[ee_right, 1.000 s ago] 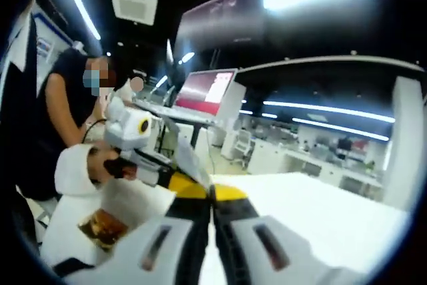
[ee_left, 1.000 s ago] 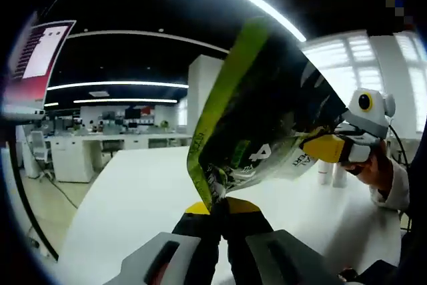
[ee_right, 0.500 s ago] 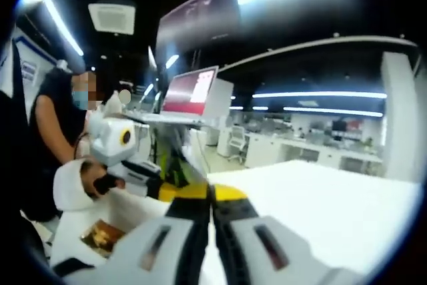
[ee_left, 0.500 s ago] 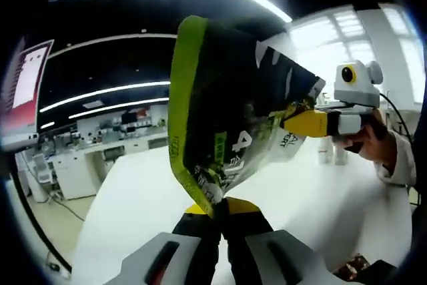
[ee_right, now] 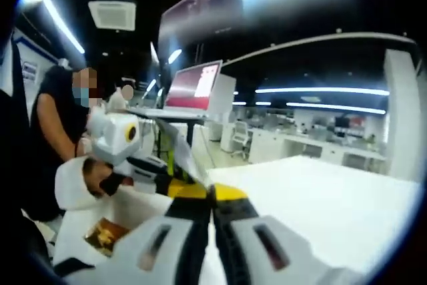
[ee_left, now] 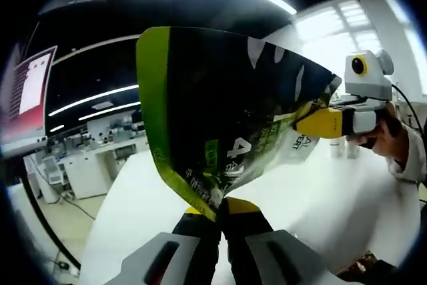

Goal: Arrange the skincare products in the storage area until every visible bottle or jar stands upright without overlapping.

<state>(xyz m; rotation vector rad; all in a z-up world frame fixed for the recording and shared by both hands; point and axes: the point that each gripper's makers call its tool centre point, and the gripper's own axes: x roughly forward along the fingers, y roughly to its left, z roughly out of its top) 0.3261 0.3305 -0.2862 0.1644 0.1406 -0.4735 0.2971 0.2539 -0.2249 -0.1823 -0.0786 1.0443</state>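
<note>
Left hand-held gripper (ee_left: 217,206): clamps green-and-black foil pouch (ee_left: 227,125) at its lower edge.
Right hand-held gripper (ee_right: 212,192): pinches the pouch's far edge.
Surface (ee_left: 313,198): white.

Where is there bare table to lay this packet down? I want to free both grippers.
The white table lies bare left of the green-and-black packet, toward the desks, and in the right gripper view beyond the right gripper. It is crowded around the left gripper, and two small white bottles stand behind the right gripper.
</note>
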